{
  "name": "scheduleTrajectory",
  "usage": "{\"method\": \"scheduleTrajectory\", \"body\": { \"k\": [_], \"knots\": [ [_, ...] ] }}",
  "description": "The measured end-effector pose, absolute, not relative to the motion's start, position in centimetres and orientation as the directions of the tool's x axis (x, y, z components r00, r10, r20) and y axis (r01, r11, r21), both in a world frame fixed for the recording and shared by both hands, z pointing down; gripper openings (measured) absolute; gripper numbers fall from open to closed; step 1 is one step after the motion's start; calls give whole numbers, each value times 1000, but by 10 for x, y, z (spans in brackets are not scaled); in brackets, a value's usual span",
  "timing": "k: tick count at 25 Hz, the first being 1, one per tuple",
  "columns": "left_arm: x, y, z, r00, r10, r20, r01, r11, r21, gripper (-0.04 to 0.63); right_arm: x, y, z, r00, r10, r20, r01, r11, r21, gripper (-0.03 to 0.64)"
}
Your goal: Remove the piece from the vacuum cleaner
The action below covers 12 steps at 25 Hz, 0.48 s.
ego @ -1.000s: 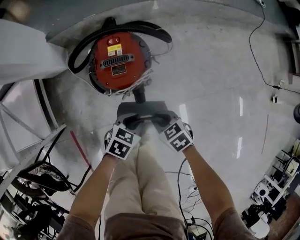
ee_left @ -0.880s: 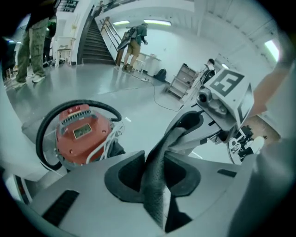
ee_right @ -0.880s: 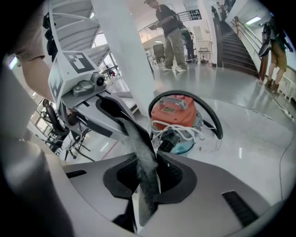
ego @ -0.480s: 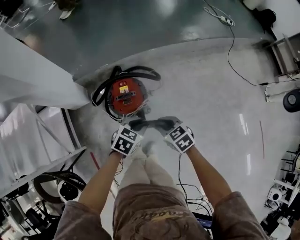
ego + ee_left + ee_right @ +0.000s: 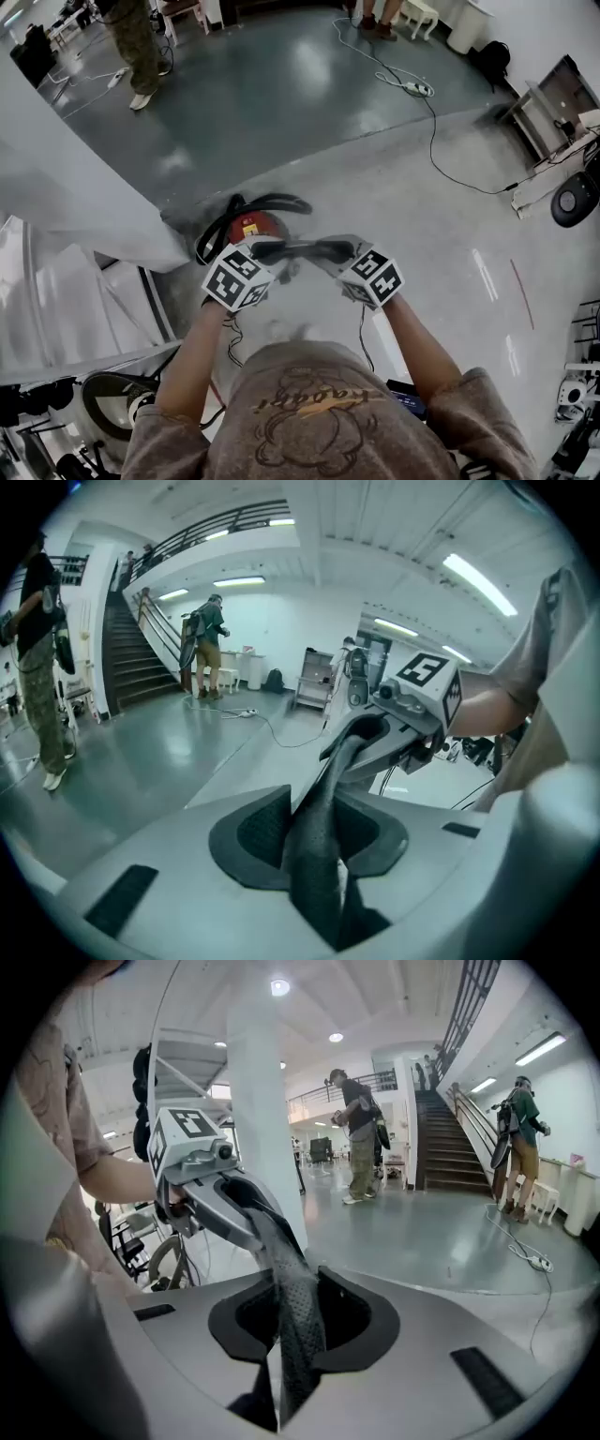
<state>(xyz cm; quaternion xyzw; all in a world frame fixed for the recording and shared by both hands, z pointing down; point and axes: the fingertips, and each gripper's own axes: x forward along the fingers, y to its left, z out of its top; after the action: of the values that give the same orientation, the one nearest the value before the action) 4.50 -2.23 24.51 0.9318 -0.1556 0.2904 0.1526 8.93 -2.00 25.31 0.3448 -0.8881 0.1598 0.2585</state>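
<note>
A dark, textured strip-like piece point(image 5: 300, 247) hangs in the air between my two grippers, well above the floor. My left gripper point(image 5: 267, 251) pinches its left end and my right gripper point(image 5: 333, 251) its right end. Both sets of jaws are opening slightly with the piece still pressed between them. In the left gripper view the piece point(image 5: 323, 799) runs from my left gripper point(image 5: 319, 855) up to the right gripper point(image 5: 375, 728). The right gripper view shows the piece point(image 5: 291, 1288) the same way. The red vacuum cleaner point(image 5: 251, 225) with its black hose point(image 5: 272, 200) stands on the floor, partly hidden behind the left gripper.
A white pillar and slanted panels point(image 5: 66, 187) rise at the left. A cable with a power strip point(image 5: 412, 89) crosses the floor ahead. A person point(image 5: 136, 42) stands far off. A black round device point(image 5: 574, 199) sits at the right, and a wheel-like frame point(image 5: 112, 403) at the lower left.
Both grippers have risen with the piece held between them, away from the vacuum cleaner, which now looks small and far below. The view has tilted up over more of the floor.
</note>
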Motion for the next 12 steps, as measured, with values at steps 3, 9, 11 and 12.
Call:
{"method": "scheduleTrajectory", "body": {
  "k": [3,9,11,12],
  "knots": [
    [48,-16,218,805,-169,569,-338,-919,205,100,93,-17,226,-647,-558,520,-709,691,-141,71],
    [43,-14,187,849,-230,476,-368,-904,218,100,91,-11,192,-646,-637,421,-754,620,-217,86],
    [41,-14,184,859,-254,445,-384,-894,231,103,90,-10,190,-631,-666,398,-770,601,-214,86],
    [41,-14,184,861,-264,436,-391,-890,233,104,90,-9,190,-623,-678,390,-777,592,-213,86]
  ]
}}
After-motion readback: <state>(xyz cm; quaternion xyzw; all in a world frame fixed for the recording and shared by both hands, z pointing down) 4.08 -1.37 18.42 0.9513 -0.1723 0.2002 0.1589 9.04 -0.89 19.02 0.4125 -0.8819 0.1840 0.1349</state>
